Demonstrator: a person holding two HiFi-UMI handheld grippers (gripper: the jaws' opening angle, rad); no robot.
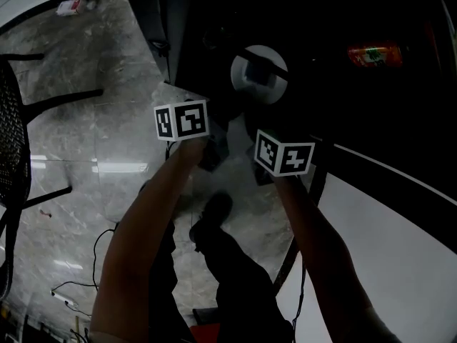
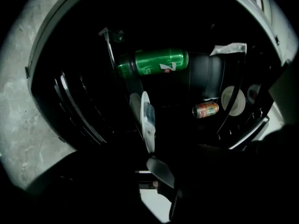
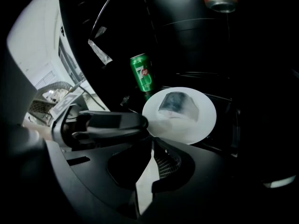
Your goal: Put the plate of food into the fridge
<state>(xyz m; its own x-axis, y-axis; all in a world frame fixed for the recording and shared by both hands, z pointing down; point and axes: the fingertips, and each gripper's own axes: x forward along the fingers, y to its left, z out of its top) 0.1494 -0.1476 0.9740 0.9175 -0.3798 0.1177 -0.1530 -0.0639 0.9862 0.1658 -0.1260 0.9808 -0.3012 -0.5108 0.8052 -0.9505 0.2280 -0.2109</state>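
The plate (image 3: 187, 127) sits inside the fridge (image 1: 321, 20), with the food (image 3: 176, 101) on its far half. The bottle (image 3: 141, 71) is just beyond the plate's far-left rim. The can (image 1: 375, 54) is farther in and to the right, well apart from the plate. The right gripper (image 3: 151, 143) comes in from the near side, its jaws meeting on the plate's near rim. The left gripper (image 3: 138, 124) reaches in from the left, its tips just beside the plate's left rim. Outside the fridge, to the left, a chair (image 1: 14, 134) stands on the floor (image 1: 86, 141), and a cable (image 1: 96, 256) lies on the floor nearer.
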